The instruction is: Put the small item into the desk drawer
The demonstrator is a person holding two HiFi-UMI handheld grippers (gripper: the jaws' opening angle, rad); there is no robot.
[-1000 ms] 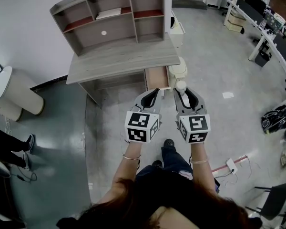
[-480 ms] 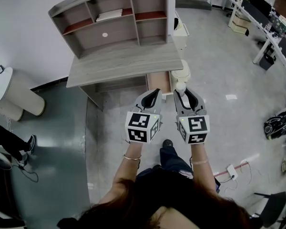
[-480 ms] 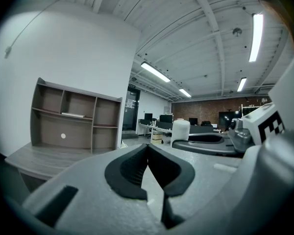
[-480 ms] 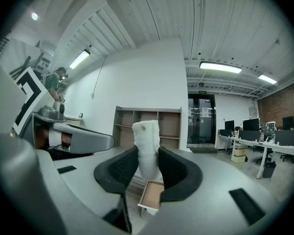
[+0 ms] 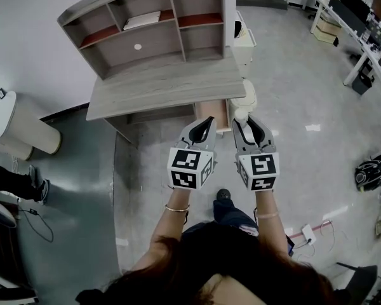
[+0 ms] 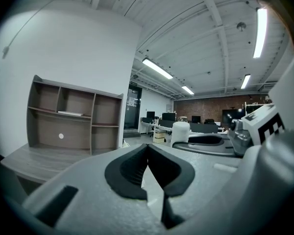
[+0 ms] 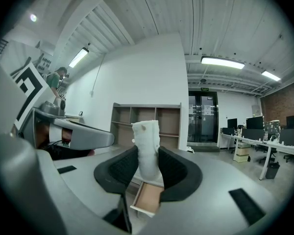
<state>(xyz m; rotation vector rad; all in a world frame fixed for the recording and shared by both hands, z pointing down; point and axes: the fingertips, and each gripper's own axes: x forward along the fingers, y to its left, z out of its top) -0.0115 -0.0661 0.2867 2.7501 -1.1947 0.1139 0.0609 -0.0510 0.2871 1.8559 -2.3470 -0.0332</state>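
The right tongs (image 7: 148, 153), clamping the small white item (image 7: 146, 138), and the left tongs (image 6: 147, 147), pinched together empty, have drawn nearer the open drawer (image 5: 218, 110) under the counter (image 5: 159, 88). Drop-in looks close.

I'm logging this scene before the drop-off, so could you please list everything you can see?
desk with shelf hutch: one, grey wood, against the white wall
drawer: one, light wood inside, pulled open under the desk's right end
flat item: one, white, on a hutch shelf
small item: one, white, clamped upright near the drawer
round container: one, white, left of the desk
office desks: several, white, far right
left gripper: one, grey, shut, empty
right gripper: one, grey, shut on the small item
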